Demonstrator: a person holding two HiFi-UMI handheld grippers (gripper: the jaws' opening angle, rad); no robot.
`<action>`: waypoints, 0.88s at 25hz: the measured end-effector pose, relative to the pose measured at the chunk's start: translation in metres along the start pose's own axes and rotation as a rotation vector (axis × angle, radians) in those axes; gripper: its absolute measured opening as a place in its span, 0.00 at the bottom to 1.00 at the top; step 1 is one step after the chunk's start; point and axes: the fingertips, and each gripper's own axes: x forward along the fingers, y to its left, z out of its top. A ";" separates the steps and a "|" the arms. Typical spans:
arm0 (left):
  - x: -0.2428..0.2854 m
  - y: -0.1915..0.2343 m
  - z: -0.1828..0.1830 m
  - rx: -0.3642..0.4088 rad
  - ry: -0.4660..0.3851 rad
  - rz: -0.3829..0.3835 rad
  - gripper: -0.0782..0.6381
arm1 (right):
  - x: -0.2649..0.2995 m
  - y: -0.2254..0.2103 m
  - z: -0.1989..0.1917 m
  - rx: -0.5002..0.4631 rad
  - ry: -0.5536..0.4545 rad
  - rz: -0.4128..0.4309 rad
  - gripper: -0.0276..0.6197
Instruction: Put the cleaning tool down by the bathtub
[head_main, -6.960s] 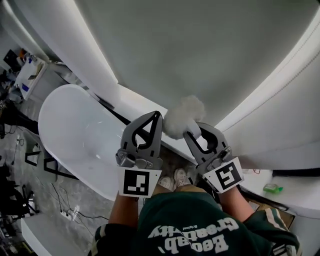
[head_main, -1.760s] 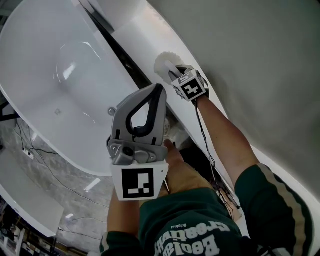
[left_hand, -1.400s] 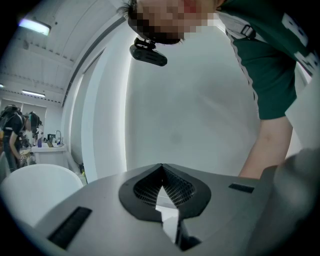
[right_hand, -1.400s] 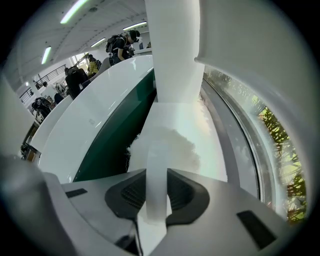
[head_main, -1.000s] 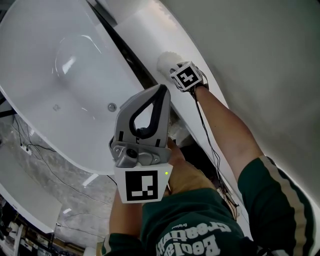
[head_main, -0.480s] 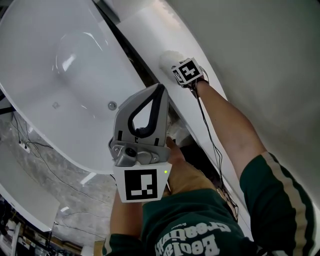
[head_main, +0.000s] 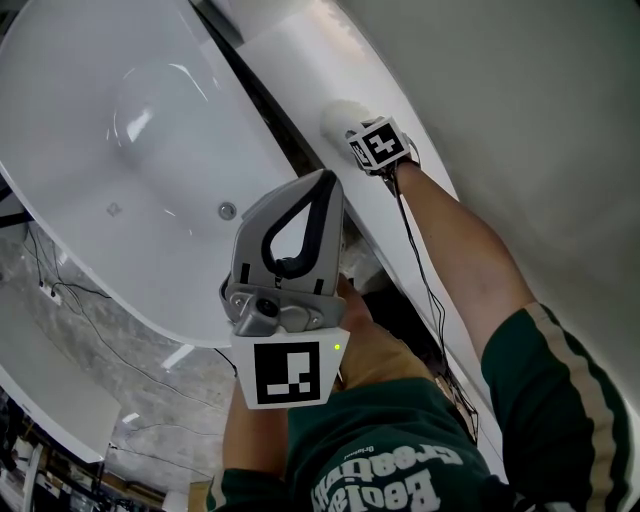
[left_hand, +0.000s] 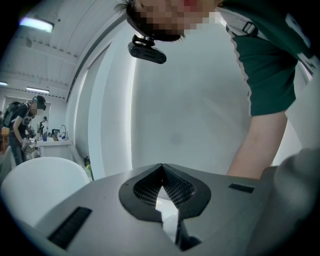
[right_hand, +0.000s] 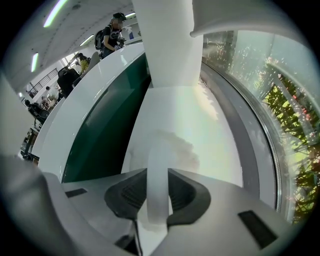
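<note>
The cleaning tool has a fluffy white head (head_main: 337, 117) and a white handle (right_hand: 158, 187). In the head view its head rests on the white ledge (head_main: 300, 45) beside the white bathtub (head_main: 90, 150). My right gripper (head_main: 352, 132) is stretched out over that ledge, shut on the handle. The right gripper view shows the handle clamped between the dark pads (right_hand: 184, 192), with the fluffy head (right_hand: 172, 150) lying on the ledge (right_hand: 210, 120). My left gripper (head_main: 326, 182) is held up close to the body above the tub's edge, shut with nothing in it (left_hand: 161, 169).
A dark gap (head_main: 270, 110) runs between tub and ledge. The tub has a drain (head_main: 227, 211). Cables lie on the grey floor (head_main: 90, 340) left of the tub. A grey wall (head_main: 520, 100) rises beyond the ledge. People stand far off (left_hand: 22, 127).
Seven seconds ago both grippers were together near the wall. Since then the right arm has reached out to the ledge with the tool. Over the last second it has edged slightly farther.
</note>
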 end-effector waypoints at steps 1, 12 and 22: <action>-0.001 0.001 0.000 -0.003 -0.002 0.003 0.12 | 0.000 0.003 0.000 -0.006 -0.004 0.010 0.21; -0.007 0.000 -0.005 -0.007 0.004 -0.003 0.12 | -0.015 0.013 -0.002 -0.054 -0.141 -0.051 0.40; -0.010 -0.005 -0.008 -0.024 0.004 -0.017 0.12 | -0.028 0.001 0.002 -0.067 -0.186 -0.118 0.41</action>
